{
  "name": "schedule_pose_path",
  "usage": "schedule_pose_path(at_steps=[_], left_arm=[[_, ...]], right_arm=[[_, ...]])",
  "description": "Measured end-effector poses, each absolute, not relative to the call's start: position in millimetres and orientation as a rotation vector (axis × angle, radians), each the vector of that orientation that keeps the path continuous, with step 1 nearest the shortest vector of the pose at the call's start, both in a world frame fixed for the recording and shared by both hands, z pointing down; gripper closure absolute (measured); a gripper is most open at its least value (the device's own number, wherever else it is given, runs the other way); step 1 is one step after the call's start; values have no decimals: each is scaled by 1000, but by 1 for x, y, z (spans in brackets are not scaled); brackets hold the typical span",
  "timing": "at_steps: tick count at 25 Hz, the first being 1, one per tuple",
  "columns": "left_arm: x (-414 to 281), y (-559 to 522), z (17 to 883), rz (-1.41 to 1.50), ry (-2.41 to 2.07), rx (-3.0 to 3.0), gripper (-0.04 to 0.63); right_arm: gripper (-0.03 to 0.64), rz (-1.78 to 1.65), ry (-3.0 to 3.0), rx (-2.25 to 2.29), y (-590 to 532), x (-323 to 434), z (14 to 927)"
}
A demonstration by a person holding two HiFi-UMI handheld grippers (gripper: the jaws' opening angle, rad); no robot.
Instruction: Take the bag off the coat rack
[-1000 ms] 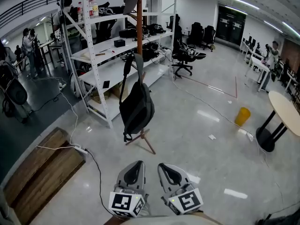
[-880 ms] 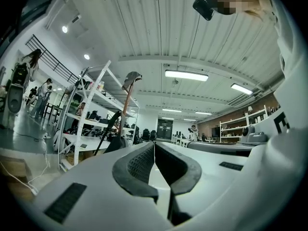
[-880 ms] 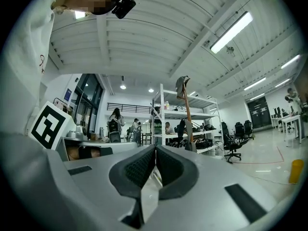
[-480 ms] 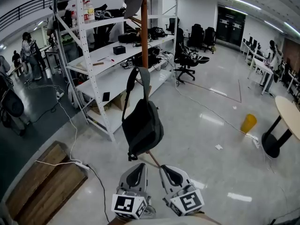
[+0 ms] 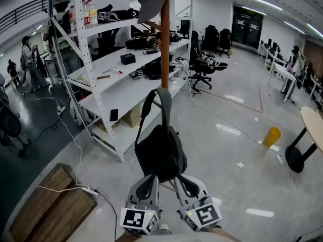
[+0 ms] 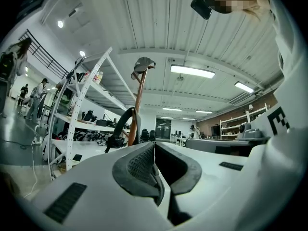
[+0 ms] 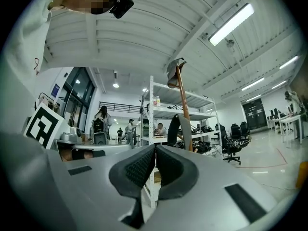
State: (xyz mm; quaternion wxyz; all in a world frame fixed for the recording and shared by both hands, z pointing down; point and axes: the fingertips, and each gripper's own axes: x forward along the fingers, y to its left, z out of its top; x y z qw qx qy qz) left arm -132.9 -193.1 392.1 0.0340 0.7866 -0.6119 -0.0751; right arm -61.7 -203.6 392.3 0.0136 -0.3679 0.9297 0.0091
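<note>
Head view: bag [image 5: 160,153] hanging off coat rack [image 5: 165,44]; you're holding left tool [image 5: 148,184], right tool [image 5: 184,184] closed, empty; open before hooking strap [image 5: 147,105].

Dressed in a loose white fabric top [image 7: 31,42], marked with a small red squiggle near its edge. Wearing a small black camera [image 6: 200,6] at the head. Carrying two matching tools, the left pale-grey plastic two-jaw gripper [image 5: 151,180] and the right pale-grey plastic two-jaw gripper [image 5: 178,181]. Both smooth and rounded like shells, lined with dark grey ribbed rubber pads [image 6: 142,163], inset with black rectangular strips [image 6: 66,202], and each backed by a white cube printed with black square markers [image 5: 137,220].
</note>
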Motion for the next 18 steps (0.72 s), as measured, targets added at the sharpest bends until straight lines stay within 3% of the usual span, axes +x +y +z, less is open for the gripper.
schedule_pose_path(at_steps=[18], left_arm=[[-146, -243, 386, -243, -1938, 2365, 577]], right_arm=[[598, 13, 2913, -1041, -258, -83, 378]])
